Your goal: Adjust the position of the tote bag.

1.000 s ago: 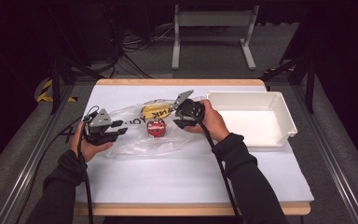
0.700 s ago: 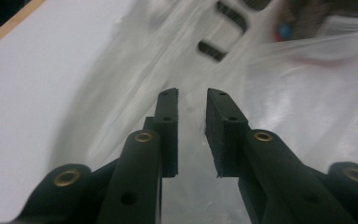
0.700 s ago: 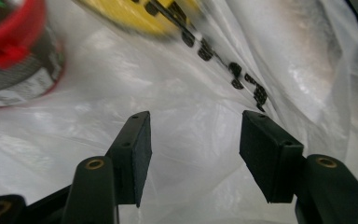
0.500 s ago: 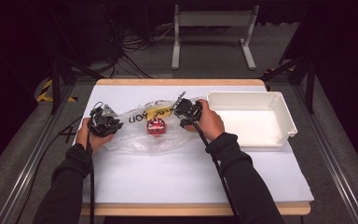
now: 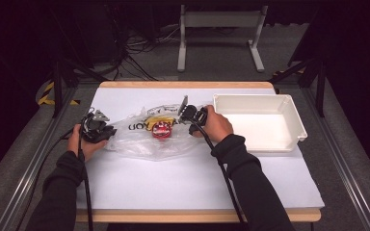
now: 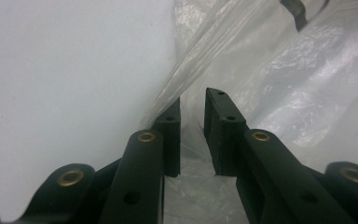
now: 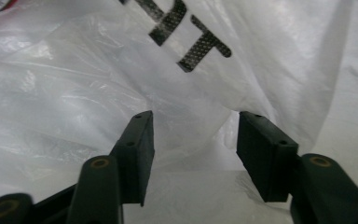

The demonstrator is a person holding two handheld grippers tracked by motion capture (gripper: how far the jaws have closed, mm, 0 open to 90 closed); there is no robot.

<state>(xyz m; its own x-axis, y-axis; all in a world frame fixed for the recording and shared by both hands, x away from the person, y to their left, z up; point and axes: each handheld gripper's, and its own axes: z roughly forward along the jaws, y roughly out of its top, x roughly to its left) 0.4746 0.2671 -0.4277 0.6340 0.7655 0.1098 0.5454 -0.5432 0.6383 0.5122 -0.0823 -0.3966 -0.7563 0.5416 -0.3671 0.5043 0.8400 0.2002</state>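
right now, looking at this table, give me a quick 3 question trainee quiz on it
1. True or false: the white tray stands to the left of the plastic bag.
2. What colour is the small round thing seen through the bag? A red, B blue, C green.
3. Fill in: film of the bag lies between the jaws of the left tool and of the right tool; the wider gap is on the ____ tool.

Key: 1 false; 2 A; 3 right.
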